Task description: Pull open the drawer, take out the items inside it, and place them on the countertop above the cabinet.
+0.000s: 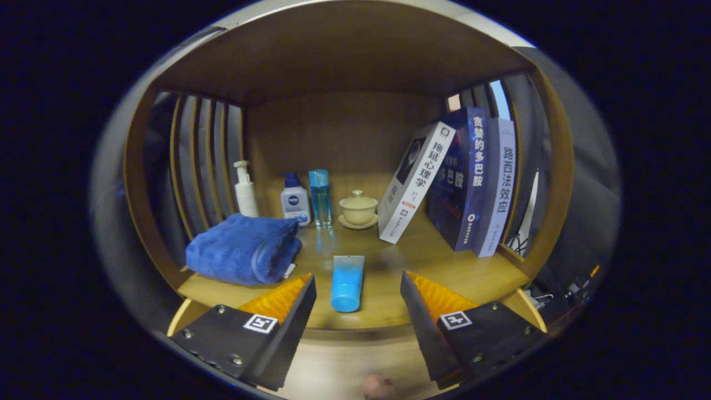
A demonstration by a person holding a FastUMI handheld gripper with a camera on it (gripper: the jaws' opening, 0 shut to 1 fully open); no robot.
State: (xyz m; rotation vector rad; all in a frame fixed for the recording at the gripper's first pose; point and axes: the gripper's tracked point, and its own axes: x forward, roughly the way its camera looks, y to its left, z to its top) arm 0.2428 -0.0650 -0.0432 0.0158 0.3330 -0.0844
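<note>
A blue tube (348, 283) lies on the wooden countertop (444, 266), cap end toward me, between my two fingers and apart from both. My gripper (358, 289) is open with nothing pressed between its fingers. A folded blue towel (243, 250) rests on the countertop just beyond the left finger. The drawer itself is hidden below the fingers; a small round knob (377, 387) shows low down beneath the countertop's front edge.
At the back of the wooden niche stand a white pump bottle (245, 190), a white lotion bottle with a blue pump (295, 201), a clear blue bottle (320, 199) and a lidded cream cup on a saucer (358, 210). Three books (472, 183) lean at the right.
</note>
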